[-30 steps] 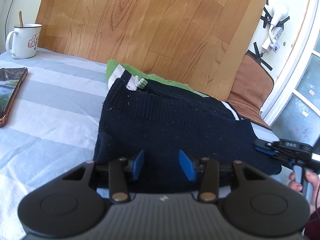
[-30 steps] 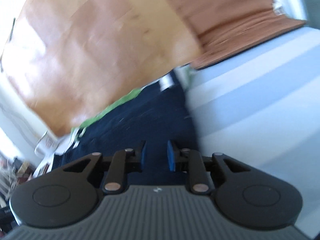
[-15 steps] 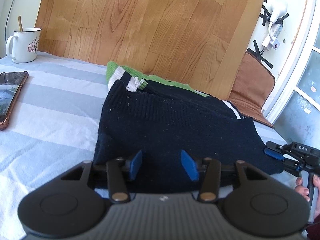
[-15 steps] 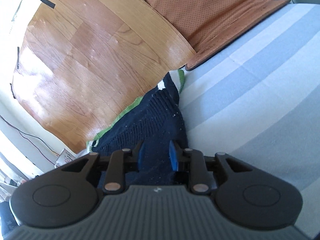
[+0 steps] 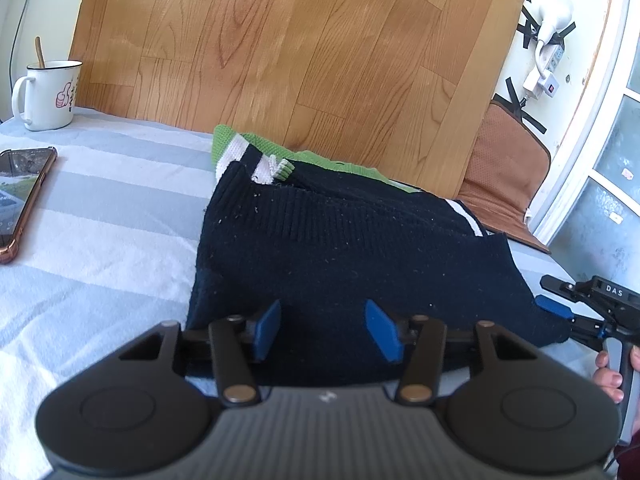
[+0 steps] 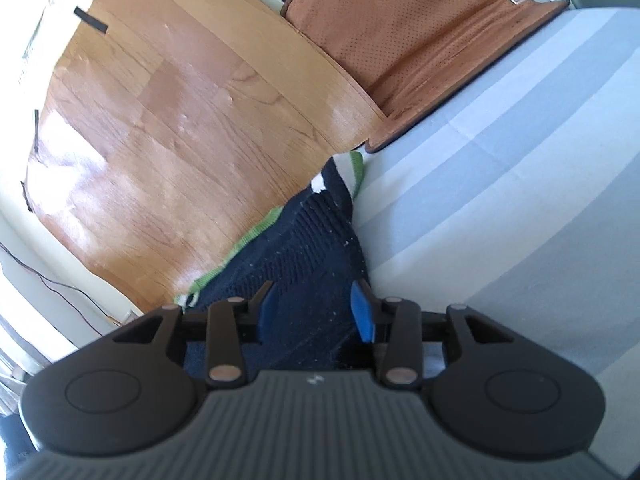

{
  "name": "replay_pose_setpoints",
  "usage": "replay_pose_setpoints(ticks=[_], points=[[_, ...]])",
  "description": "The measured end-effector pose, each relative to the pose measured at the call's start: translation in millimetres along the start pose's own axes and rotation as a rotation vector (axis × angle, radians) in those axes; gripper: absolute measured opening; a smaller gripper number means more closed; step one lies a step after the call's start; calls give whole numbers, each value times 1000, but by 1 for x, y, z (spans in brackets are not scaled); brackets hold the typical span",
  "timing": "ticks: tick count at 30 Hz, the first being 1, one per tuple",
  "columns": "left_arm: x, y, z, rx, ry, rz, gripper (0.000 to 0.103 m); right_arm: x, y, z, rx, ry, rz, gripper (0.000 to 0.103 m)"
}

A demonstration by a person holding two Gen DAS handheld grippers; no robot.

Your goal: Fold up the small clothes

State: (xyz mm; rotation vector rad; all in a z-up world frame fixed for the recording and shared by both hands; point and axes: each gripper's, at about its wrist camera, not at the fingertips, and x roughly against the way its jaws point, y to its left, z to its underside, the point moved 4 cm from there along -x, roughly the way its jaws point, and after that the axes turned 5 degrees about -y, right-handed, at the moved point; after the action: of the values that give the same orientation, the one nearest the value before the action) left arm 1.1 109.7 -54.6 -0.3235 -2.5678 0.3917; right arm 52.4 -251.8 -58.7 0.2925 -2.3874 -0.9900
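Observation:
A dark navy knit sweater (image 5: 352,248) with green and white trim lies folded on the blue-and-white striped cloth (image 5: 100,216). My left gripper (image 5: 326,330) is open and empty, just over the sweater's near edge. My right gripper (image 6: 314,316) is open, its blue pads astride the sweater's right corner (image 6: 304,264) without pinching it. The right gripper also shows in the left wrist view (image 5: 560,304) at the sweater's right corner, held by a hand.
A white mug (image 5: 46,96) with a spoon stands at the far left. A phone (image 5: 20,200) lies on the cloth at the left. A wooden board (image 5: 300,60) leans behind the sweater. A brown cushion (image 5: 504,176) lies at the right.
My right gripper has opened its jaws wider and settled from a blurred swing at the sweater's right corner. The left gripper has stayed nearly still.

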Motion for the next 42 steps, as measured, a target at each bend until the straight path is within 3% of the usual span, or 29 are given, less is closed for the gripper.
replay_pose_setpoints(ticks=[6,10,11,12,16,19,25,29,30,32,34,35,38,40,42], points=[[-1,0,0,-7,3,0,50,-3,4,2,48,1,23,44],[3,4,-2,11,-2,5,55,3,-4,-3,-22,5,8,44],[9,7,-2,24,-12,-4,57,9,-8,-4,-53,-5,10,46],[16,9,-3,43,-20,-2,60,17,-11,-5,-79,-15,15,56],[52,29,-4,175,-23,38,74,54,-23,-7,-123,17,41,61],[67,47,-4,281,-3,38,76,80,-33,-3,-198,67,28,66],[39,70,5,527,115,148,73,84,-27,12,-240,151,21,66],[22,68,2,544,86,158,73,58,-11,15,-207,170,34,64],[18,68,0,546,76,153,70,52,-8,15,-210,167,36,64],[9,66,1,544,75,112,51,40,-5,14,-206,150,40,63],[0,70,1,567,80,77,18,29,-1,13,-172,123,46,61],[-5,75,3,594,97,56,10,25,-1,12,-165,111,50,59],[-6,80,4,652,105,74,10,10,-6,14,-168,157,99,17],[0,76,4,629,115,56,9,14,-12,13,-225,152,85,16],[7,72,3,619,125,53,9,25,-8,11,-202,136,72,15]])
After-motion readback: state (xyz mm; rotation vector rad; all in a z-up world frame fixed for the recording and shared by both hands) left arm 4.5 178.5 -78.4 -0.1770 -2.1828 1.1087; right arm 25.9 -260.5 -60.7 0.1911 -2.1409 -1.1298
